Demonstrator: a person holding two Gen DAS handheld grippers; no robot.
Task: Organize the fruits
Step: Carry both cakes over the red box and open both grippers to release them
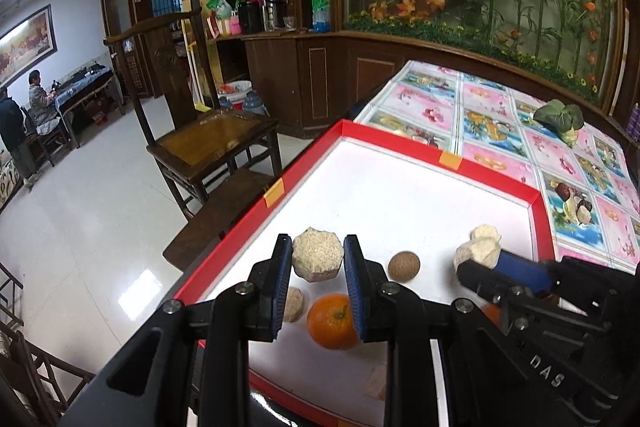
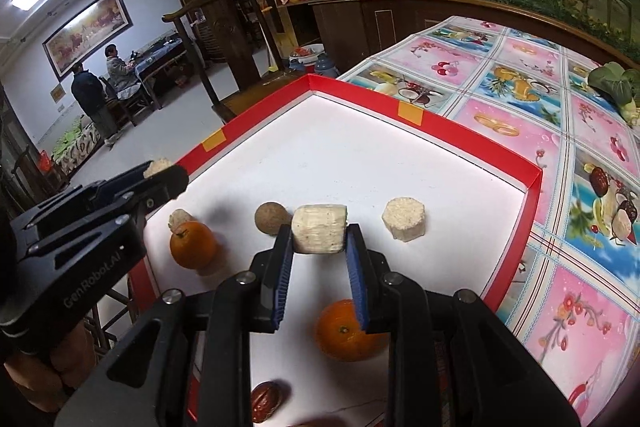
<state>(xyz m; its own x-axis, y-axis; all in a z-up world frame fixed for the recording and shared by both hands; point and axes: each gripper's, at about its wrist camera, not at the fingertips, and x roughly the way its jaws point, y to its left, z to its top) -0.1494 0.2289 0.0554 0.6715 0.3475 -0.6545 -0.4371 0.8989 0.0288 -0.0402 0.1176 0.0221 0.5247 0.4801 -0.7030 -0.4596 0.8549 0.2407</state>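
Left wrist view showed the left gripper (image 1: 318,259) pinching a beige octagonal chunk (image 1: 318,255) above the red-rimmed tray (image 1: 400,137), an orange (image 1: 332,321) beneath; the right gripper (image 2: 319,241) clamped a pale cylinder (image 2: 319,233).

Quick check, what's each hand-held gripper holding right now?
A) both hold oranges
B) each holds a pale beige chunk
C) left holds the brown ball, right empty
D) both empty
B: the left hand-held gripper clamps an octagonal beige chunk, and the right hand-held gripper clamps a pale cylindrical chunk; the oranges lie in the red-rimmed tray.
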